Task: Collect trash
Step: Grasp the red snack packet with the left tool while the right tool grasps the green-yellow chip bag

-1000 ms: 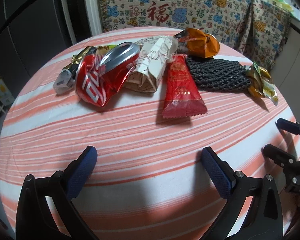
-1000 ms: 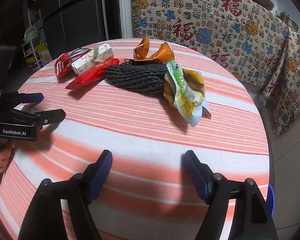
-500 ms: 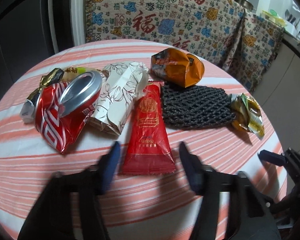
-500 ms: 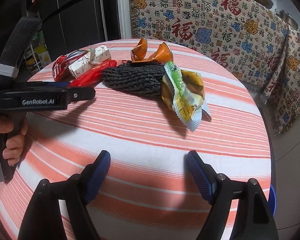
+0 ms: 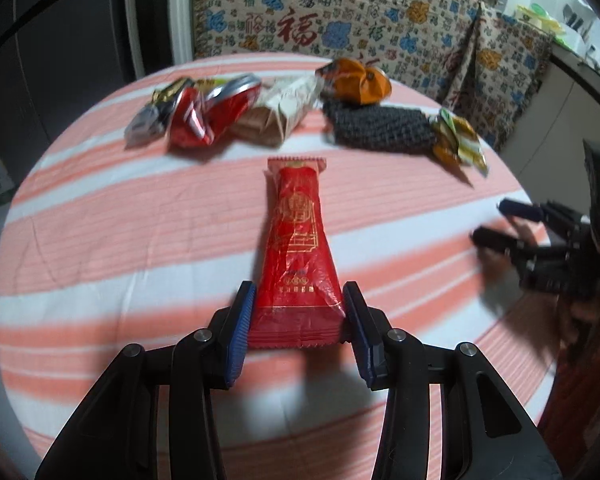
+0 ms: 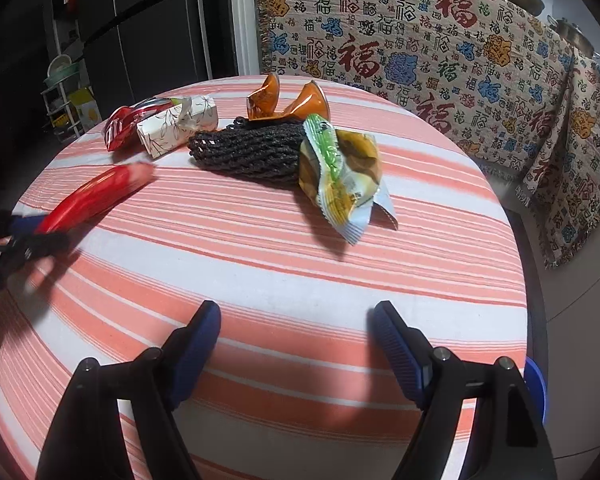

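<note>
Left gripper is clamped on the wide end of the red wrapper, both blue pads pressing its sides, above the striped tablecloth. Only the left view shows the gold print on the wrapper; the right view shows it from the side, as a blurred red strip. Right gripper hovers low over the cloth with its fingers wide apart, holding nothing, facing the green-yellow packet beside the black net.

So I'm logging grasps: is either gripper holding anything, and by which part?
The left gripper holds the red foil snack wrapper by its near crimped end, between both fingers. The right gripper is open, holding nothing.
</note>
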The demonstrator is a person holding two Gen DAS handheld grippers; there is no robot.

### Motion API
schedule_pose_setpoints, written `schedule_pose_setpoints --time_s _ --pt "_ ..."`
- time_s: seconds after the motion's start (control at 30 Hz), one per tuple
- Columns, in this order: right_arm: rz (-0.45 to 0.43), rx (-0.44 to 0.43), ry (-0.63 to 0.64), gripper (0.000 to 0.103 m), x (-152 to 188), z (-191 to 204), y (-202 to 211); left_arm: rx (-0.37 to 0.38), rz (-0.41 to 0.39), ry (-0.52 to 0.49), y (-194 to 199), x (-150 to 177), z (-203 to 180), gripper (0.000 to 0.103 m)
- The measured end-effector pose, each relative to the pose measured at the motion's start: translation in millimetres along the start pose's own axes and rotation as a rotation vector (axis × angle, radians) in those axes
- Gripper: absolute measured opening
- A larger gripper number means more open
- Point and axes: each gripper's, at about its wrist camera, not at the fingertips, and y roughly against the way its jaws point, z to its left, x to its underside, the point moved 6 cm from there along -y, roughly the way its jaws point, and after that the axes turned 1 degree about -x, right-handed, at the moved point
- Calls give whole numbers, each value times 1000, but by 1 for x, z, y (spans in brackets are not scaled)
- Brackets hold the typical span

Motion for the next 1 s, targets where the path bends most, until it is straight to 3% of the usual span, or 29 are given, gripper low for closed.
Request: schedule_pose_setpoints --time_s 0.07,0.13,0.17,0.4,0.6,0.87,1.0 --pt "2 0 -1 81 0 -4 1 -14 -14 -12 -2 0 1 54" --pt "3 7 -10 81 -1 -10 2 -25 -13 -12 -9 -7 1 81" --pt "3 13 -18 81 -2 -15 1 -22 -13 -14 -11 -9 1 83" --pt "23 42 -57 92 -24 -39 -18 -111 -41 -20 -30 -27 15 82" --pt "38 42 -63 94 -46 -43 -39 -134 -18 -12 -43 -36 25 102" --pt "43 57 -76 94 -59 -45 -50 -128 -14 -13 -43 -37 26 103" --pt "-26 59 -49 93 -66 -39 -36 -111 -20 -36 -37 -34 23 95"
